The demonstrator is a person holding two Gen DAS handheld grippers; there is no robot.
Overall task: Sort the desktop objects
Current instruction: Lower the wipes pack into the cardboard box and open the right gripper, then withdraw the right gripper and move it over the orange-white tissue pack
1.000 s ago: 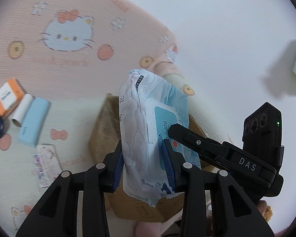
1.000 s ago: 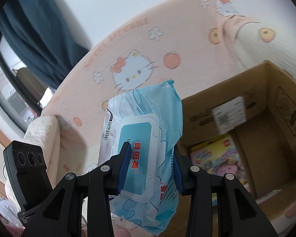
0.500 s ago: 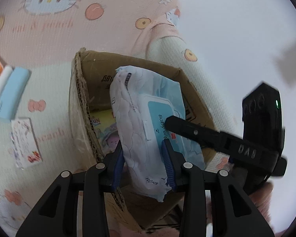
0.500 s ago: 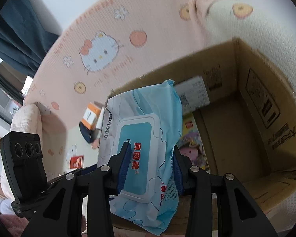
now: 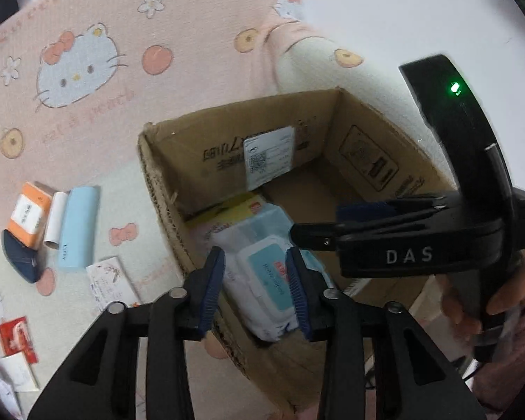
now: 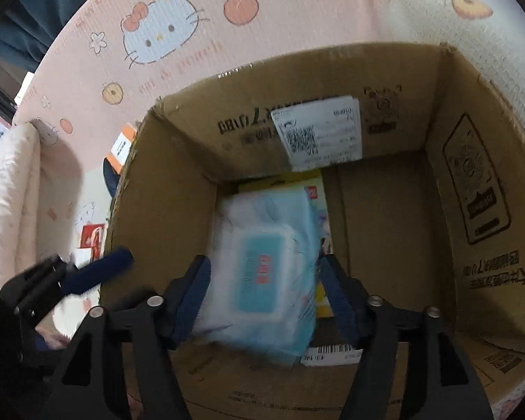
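Left gripper (image 5: 255, 273), nearest in its own view: jaws part-spread and have just eased wider. Wipes pack (image 5: 262, 280) shows in the gap but lies lower down, and the pads do not press on it. Released.

Right gripper (image 6: 266, 273): jaws have just been opening and stand wide. The pack is framed between the fingers with a slim gap each side, so no grip. In the left view this gripper enters from 3 o'clock, tips over the box, with a person's hand (image 5: 472, 304) on its handle at 4 o'clock.

Wipes pack: pale blue, teal flip lid w/ red print facing up. It is inside the cardboard box (image 6: 385, 80), left half of the floor as the right view shows it. It lies on a yellow picture book (image 6: 315, 189), whose edge shows at 12 and 3 o'clock of the pack. Pack is blurred in the right view.

Box: open top, right half of the floor bare. White shipping label (image 6: 318, 136) w/ QR code is stuck on the far inner wall, at 12 o'clock.

Outside the box, left view, 9 o'clock: white card (image 5: 110, 283) nearest the box wall. Next come a light-blue case (image 5: 77, 227), a white tube (image 5: 54, 220) and an orange carton (image 5: 28, 217), side by side. Dark-blue item (image 5: 19, 260) lies just below the carton. Red packet (image 5: 17, 339) at 8 o'clock.

Beyond, 10 to 12 o'clock: pink cat-print cover (image 5: 87, 52).
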